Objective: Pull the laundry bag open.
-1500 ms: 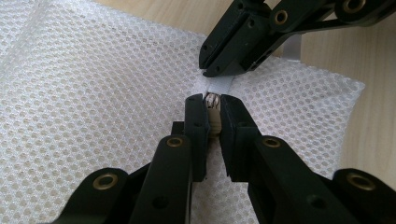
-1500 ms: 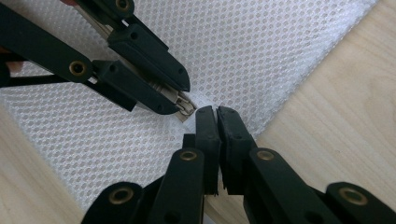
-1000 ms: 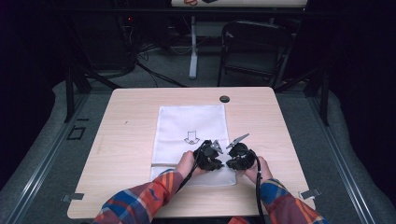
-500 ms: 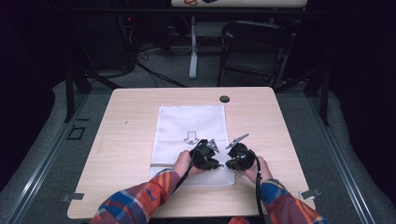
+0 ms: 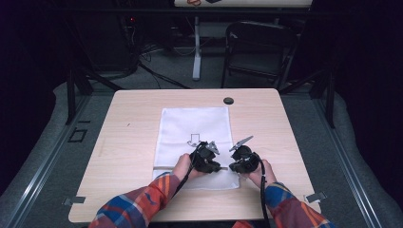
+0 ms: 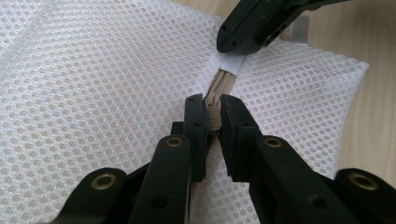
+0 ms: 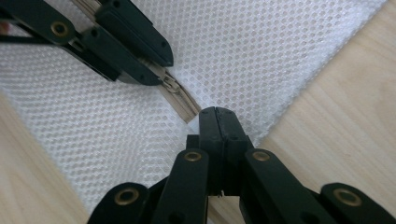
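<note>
Your left gripper (image 6: 212, 116) pinches the zipper (image 6: 215, 93) of the white mesh bag (image 5: 195, 128) lying flat on the surface (image 5: 133, 114). Your right gripper (image 7: 217, 122) has jaws pressed together on the bag's zipper end.

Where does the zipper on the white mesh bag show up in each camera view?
High view: the zipper runs across the mesh bag's near end, between the two hand-held grippers.
Left gripper view: centre, a beige strip running up from this gripper's jaws, which pinch it.
Right gripper view: upper centre, running diagonally from the other gripper down to this gripper's shut jaws.
Shared landmark: the bag's white honeycomb mesh on the light wooden table.
</note>
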{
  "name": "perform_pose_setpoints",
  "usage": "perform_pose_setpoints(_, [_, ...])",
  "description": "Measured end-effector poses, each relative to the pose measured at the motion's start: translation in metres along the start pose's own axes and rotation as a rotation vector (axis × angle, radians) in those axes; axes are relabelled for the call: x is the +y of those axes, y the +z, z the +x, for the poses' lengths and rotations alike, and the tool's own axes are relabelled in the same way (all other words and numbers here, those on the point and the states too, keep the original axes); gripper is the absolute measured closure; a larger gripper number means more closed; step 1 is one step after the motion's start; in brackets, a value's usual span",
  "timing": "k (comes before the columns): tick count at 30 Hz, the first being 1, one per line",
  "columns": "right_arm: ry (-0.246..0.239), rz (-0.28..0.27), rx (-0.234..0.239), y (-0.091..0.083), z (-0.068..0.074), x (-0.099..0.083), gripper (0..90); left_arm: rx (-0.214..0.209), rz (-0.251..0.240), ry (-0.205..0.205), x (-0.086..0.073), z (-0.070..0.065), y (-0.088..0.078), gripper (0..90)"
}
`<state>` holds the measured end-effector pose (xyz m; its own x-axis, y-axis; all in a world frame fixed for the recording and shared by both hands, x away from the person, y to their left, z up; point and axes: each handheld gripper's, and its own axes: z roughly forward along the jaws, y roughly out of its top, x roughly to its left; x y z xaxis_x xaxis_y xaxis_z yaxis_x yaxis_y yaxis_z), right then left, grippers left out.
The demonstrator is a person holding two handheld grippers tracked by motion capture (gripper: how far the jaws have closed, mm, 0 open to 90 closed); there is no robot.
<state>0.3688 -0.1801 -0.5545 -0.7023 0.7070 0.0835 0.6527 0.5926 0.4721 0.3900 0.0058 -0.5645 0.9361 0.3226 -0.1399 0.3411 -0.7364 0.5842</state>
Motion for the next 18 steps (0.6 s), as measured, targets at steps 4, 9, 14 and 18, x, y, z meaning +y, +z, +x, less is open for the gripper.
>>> perform_pose_setpoints(4, [0.001, -0.043, -0.007, 0.0005, 0.0057, 0.0033, 90.0, 0.003, -0.002, 0.001, -0.0002, -0.0004, 0.0002, 81.4])
perform_pose_setpoints(9, [0.009, -0.053, 0.004, 0.0019, 0.0078, 0.0059, 90.0, 0.01, 0.001, 0.004, -0.0002, -0.0012, 0.0001, 81.5])
perform_pose_setpoints(14, [0.01, -0.044, 0.017, 0.0092, 0.0099, 0.0075, 90.0, 0.01, 0.004, 0.002, -0.0004, -0.0017, 0.0002, 81.7])
perform_pose_setpoints(18, [0.002, -0.042, 0.015, 0.0094, 0.0094, 0.0066, 90.0, 0.017, -0.003, 0.003, -0.0002, -0.0031, 0.0008, 81.9])
